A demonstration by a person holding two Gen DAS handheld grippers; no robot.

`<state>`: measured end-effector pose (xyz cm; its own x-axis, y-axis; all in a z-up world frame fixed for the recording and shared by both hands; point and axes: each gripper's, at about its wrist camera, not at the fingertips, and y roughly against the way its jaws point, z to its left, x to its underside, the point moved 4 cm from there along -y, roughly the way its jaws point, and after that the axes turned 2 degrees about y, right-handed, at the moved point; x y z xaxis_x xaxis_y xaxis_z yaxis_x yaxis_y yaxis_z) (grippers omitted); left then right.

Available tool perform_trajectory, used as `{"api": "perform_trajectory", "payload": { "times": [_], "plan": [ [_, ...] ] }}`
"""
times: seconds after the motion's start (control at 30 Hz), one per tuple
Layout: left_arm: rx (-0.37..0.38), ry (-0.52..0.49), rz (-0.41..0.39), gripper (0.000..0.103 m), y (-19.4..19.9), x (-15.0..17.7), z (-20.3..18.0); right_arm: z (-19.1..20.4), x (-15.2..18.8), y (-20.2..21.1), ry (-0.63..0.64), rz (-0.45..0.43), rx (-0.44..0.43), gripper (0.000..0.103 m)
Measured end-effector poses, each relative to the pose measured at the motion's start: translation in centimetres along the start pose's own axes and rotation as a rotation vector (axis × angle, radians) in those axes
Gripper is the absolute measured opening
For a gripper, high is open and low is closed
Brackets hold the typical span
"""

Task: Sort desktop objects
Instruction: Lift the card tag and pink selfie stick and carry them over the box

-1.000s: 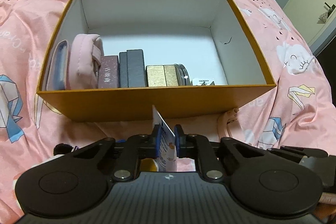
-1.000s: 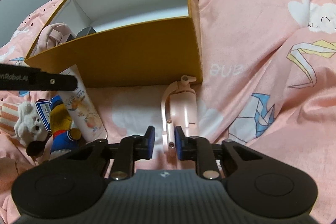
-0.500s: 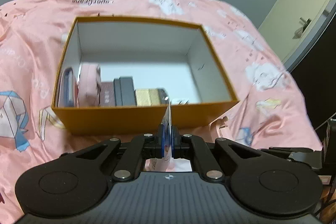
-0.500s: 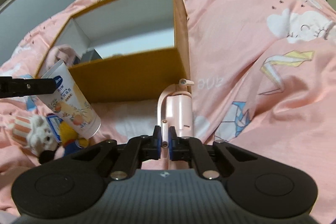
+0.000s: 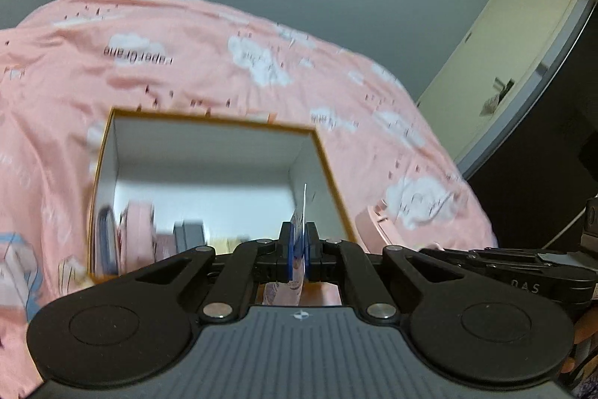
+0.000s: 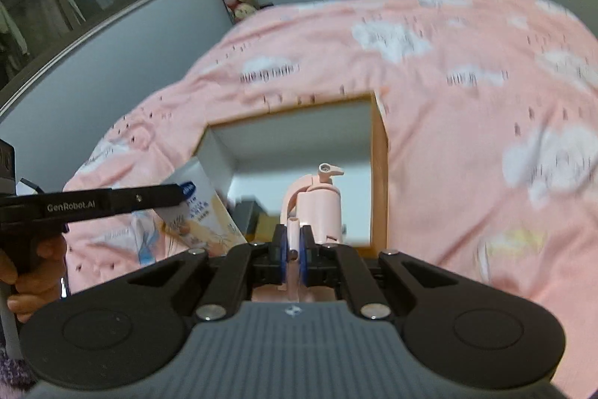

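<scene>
Now my left gripper [image 5: 298, 246] has its jaws pressed flat on the crimped end of a soft plastic tube [image 6: 202, 212] — white, glossy, with a blue logo and peach-coloured print. From my own camera I see it edge-on as a thin sheet; from the right side its rounded body slants down below my left gripper's black bar [image 6: 112, 200]. A hand [image 6: 26, 272] wraps that gripper's handle at the far left.

Ahead on the bed stands the box [image 5: 336, 189], a rectangular cardboard carton, orange outside and matte white within. Along its near wall I make out, from the left, a blurred bluish flat thing [image 5: 104, 242], a padded pink pouch [image 5: 136, 238] and dark oblong cases [image 5: 190, 230].

My right gripper [image 6: 293, 247] has its jaws shut on the thin arm of a pale pink hard-plastic gadget [image 6: 321, 208] — a smooth cylinder with a curved band and a small looped tip on top, held in the air in front of the box.

Under everything lies a pink cotton duvet [image 6: 467, 107], wrinkled, printed with white clouds.
</scene>
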<state>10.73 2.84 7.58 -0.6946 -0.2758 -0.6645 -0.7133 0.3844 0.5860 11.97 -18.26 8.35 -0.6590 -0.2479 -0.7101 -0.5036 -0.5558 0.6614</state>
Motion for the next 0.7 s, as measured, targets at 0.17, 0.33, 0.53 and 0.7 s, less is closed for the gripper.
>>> {"api": "perform_trajectory", "payload": {
  "times": [0.17,0.33,0.53,0.7],
  "plan": [
    [0.026,0.002,-0.057,0.005,-1.6,-2.6,-1.0,-0.2,-3.5,-1.0,0.057,-0.072,0.067,0.006],
    [0.046,-0.007,-0.047,0.005,-5.2,-3.4,-2.2,-2.1,-5.0,-2.1,0.055,-0.087,0.122,0.006],
    [0.023,0.014,0.035,0.005,-10.8,-2.1,-1.9,-4.7,-5.4,-3.6,0.016,-0.083,0.123,0.006],
    [0.004,0.012,0.102,0.005,-14.2,0.0,-1.2,-5.9,-5.3,-5.3,-0.008,-0.065,0.102,0.006]
  ]
}}
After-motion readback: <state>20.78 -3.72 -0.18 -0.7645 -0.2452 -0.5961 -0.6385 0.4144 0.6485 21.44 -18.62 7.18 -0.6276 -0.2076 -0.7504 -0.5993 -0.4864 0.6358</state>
